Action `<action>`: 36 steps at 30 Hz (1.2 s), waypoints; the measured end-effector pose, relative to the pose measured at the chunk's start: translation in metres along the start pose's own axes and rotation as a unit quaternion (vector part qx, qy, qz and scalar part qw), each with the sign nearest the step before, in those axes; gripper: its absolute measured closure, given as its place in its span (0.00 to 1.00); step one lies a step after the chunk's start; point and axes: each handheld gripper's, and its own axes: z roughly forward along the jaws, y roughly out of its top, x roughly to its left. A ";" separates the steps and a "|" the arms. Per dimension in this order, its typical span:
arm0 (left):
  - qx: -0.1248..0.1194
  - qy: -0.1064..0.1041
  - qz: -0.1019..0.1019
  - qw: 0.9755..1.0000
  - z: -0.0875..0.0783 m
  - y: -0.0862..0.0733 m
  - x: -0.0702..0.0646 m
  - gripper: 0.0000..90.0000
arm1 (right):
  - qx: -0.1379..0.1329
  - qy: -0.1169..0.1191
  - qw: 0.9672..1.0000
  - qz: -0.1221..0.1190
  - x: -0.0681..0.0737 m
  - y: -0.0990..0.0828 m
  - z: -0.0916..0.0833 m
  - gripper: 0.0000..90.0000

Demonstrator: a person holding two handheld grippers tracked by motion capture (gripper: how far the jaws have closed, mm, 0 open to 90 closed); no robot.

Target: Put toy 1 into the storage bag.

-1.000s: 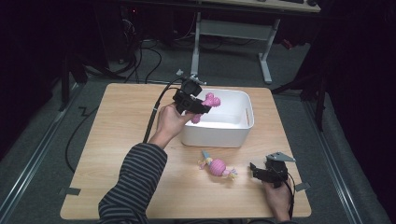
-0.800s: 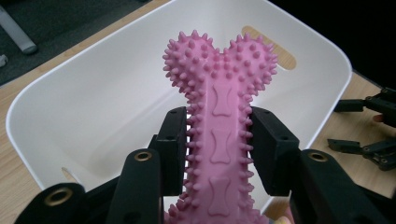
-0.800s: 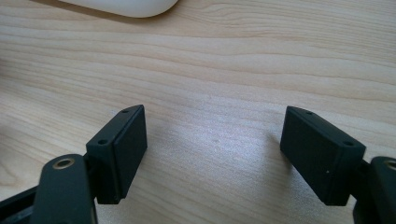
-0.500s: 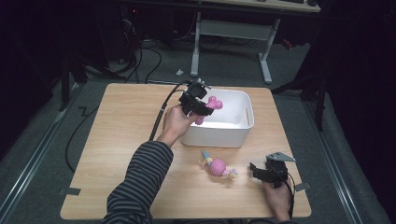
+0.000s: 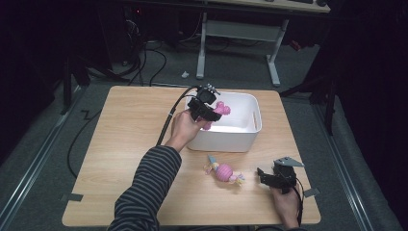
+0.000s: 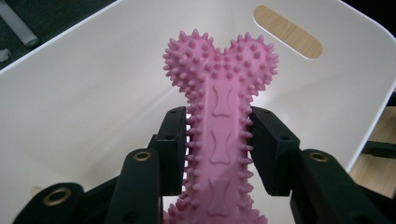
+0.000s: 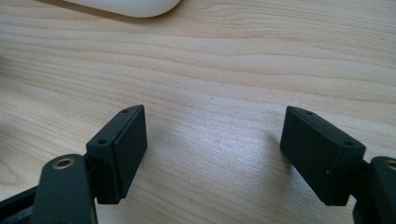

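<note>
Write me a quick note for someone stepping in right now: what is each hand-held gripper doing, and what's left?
Left hand-held gripper: shut on the spiky pink bone toy, held over the white bin.
Right hand-held gripper: open, empty, low over the wooden table.
Done: bone brought to the bin, not yet released.
Left: probably drop the bone, then move the pink rope-ball toy lying in front of the bin.

Dim room, grey floor (image 5: pixel 43 144), white desk frame (image 5: pixel 240 33)

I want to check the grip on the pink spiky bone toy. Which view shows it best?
The left gripper view: the bone toy stands close up, its shaft clamped between the left gripper jaws over the white bin. The high view shows it small, partly hidden.
</note>
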 end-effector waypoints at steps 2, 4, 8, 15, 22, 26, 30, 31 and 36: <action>0.002 -0.001 0.000 1.000 0.002 0.000 0.000 0.65 | 0.000 0.000 1.000 0.000 0.000 0.000 0.000 0.26; 0.006 0.001 0.002 1.000 0.004 -0.001 0.000 0.65 | 0.000 0.000 1.000 0.001 0.000 0.000 0.000 0.26; 0.005 -0.001 -0.006 1.000 0.008 -0.004 0.001 0.65 | 0.000 0.000 1.000 0.001 0.000 0.000 0.000 0.26; 0.016 0.000 -0.009 1.000 0.015 -0.008 0.001 0.65 | 0.000 0.000 1.000 0.001 0.000 0.000 0.000 0.26; 0.025 0.001 -0.011 1.000 0.019 -0.009 0.000 0.65 | 0.000 0.000 1.000 0.001 0.000 0.000 0.000 0.26; 0.032 0.001 -0.013 0.999 0.021 -0.009 0.001 0.65 | 0.000 0.000 1.000 0.001 0.000 0.000 0.000 0.26; 0.044 0.001 -0.017 0.999 0.024 -0.008 -0.001 0.61 | 0.000 0.000 1.000 0.001 0.000 0.000 0.000 0.26; 0.045 -0.001 -0.018 0.999 0.024 -0.008 -0.001 0.61 | 0.000 0.000 1.000 0.001 0.000 0.000 0.000 0.26; 0.027 -0.003 -0.023 0.999 0.015 -0.007 0.000 0.53 | 0.000 0.001 1.000 0.001 0.000 0.000 0.000 0.26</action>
